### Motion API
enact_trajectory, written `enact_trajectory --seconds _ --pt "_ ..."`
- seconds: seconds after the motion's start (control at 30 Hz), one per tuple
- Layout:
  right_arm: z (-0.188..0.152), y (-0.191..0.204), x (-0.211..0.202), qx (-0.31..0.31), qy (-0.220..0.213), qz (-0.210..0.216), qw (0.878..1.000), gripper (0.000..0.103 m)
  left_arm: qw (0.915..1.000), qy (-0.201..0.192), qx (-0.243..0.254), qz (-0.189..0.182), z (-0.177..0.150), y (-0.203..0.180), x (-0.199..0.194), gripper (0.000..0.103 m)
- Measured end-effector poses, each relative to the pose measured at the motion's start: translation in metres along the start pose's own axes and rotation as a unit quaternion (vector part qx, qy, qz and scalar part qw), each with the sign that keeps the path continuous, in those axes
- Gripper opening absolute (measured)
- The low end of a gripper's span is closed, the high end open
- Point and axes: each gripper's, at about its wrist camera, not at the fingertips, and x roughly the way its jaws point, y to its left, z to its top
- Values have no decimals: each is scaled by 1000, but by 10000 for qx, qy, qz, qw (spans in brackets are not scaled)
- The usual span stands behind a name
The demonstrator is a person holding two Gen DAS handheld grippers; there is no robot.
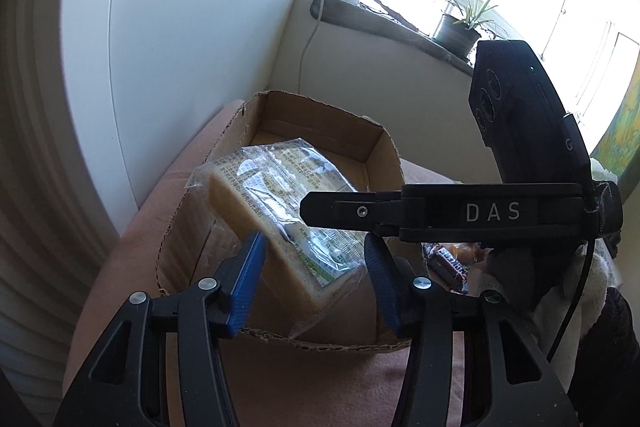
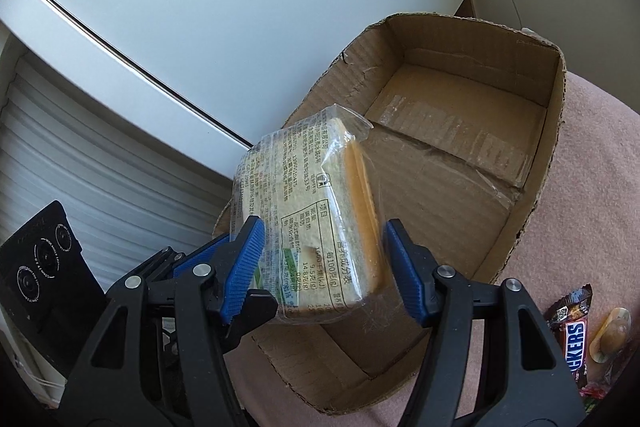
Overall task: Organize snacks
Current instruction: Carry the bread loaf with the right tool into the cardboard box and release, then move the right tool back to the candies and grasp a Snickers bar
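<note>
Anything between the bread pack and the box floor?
Nothing. The right wrist view shows the cardboard box floor bare below the raised bread pack; the left wrist view hides most of it.

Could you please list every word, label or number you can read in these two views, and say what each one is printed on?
"DAS": white letters on the black gripper reaching across the left wrist view.
"KERS": the visible end of a brand name on the candy bar.
"营养成分表", "每100克(g)" and "项目": nutrition table on the wrapped bread.
The wrapper's other print is too small to read.
The cardboard box shows no print.
</note>
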Motion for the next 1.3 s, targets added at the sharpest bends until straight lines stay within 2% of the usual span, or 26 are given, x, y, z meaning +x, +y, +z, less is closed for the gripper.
enact_trajectory --seconds 0.1,0.17,0.5,0.73,0.97,1.3 --pt "0 2 -2 -61 -29 -104 9999 66 10000 -9 17 51 -2 0 -2 50" --pt "1 2 -5 -75 -57 -157 9998 71 10000 -19 5 44 -2 1 -4 50" --pt "-11 4 -29 -239 -256 -311 9989 71 9998 -151 75 84 -6 -5 -15 50" --pt "-24 -12 -54 -205 -493 -587 9968 72 9996 -191 206 95 -12 -16 -21 50" --pt "-45 -37 -99 -174 -864 -987 9912 72 9992 -198 358 -49 -17 -33 -22 50" --pt "-98 -85 -172 50 -1336 -1757 9753 73 9968 -47 636 -485 -26 -74 -11 50"
